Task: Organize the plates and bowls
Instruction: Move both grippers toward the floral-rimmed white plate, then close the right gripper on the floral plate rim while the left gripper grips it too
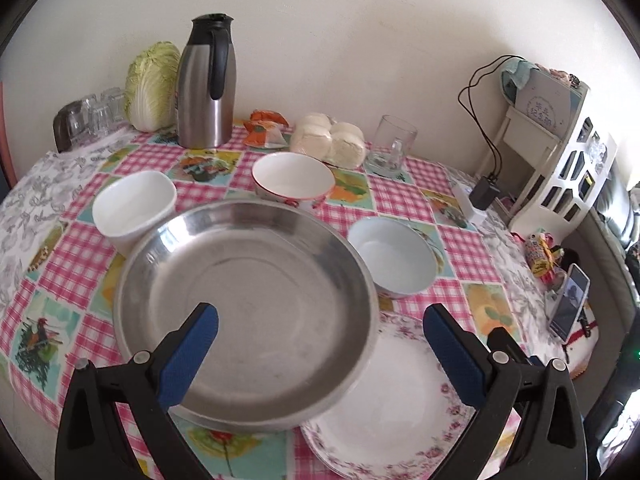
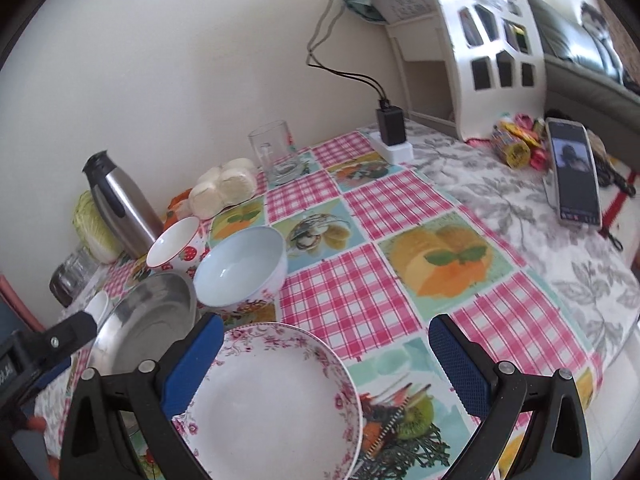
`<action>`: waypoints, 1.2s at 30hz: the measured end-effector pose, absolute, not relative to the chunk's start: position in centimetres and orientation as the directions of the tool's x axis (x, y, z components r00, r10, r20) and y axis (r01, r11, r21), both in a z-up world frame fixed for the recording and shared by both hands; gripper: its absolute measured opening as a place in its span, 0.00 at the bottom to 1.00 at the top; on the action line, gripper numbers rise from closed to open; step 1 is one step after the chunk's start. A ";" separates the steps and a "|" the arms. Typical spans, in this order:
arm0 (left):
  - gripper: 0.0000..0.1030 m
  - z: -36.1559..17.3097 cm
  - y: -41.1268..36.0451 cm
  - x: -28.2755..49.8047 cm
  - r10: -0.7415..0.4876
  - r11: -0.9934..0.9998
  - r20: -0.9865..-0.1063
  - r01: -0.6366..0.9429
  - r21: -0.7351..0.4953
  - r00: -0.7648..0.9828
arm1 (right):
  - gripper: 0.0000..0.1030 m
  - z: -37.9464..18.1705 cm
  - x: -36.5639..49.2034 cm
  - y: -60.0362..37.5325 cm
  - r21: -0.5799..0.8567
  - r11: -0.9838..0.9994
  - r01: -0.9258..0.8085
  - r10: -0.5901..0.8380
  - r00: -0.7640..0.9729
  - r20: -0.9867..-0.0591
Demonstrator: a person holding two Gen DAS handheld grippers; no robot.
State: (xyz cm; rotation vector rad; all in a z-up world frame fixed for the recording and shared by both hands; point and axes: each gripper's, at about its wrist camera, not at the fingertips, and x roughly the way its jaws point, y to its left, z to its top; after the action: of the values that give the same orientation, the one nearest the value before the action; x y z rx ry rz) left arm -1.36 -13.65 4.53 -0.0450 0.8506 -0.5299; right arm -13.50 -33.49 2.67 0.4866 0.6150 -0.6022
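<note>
A large steel plate [image 1: 248, 304] [image 2: 148, 324] lies on the checked tablecloth [image 1: 224, 160], its right edge over a floral white plate [image 1: 392, 412] [image 2: 272, 400]. Behind it stand a square white bowl [image 1: 134, 208], a strawberry-pattern bowl [image 1: 293, 178] [image 2: 174, 246] and a pale blue bowl [image 1: 394, 256] [image 2: 240, 266]. My left gripper [image 1: 320, 332] is open and empty, its fingers straddling the steel plate's near right part. My right gripper [image 2: 326, 344] is open and empty above the floral plate; its left finger [image 2: 196, 360] overlaps the plate's left rim.
A steel thermos [image 1: 206, 84], cabbage [image 1: 152, 84], glass jars [image 1: 92, 114], wrapped buns [image 1: 330, 140], snack packet [image 1: 264, 128] and glass mug [image 1: 392, 146] line the far edge. A charger on a power strip [image 2: 390, 132], phone [image 2: 574, 172], sweets [image 2: 516, 144] and white shelf [image 2: 472, 40] stand at right.
</note>
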 end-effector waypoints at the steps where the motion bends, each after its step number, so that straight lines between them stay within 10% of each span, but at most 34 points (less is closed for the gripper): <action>1: 0.99 4.4 -13.7 -1.8 -0.469 0.867 -0.712 0.428 -0.256 0.523 | 1.00 2.5 -13.8 -33.8 0.247 0.714 0.655 -0.371 0.653 -0.660; 36: 0.84 0.1 -15.5 -6.6 -0.397 0.876 -0.842 0.423 -0.230 0.364 | 0.89 -3.6 -13.9 -35.9 0.373 0.621 0.690 -0.188 0.593 -0.783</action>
State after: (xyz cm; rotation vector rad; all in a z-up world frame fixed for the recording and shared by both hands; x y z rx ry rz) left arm -6.61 -15.54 0.13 0.0275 1.0756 -0.5275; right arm -13.94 -35.94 -3.60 0.7323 0.7744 -0.5669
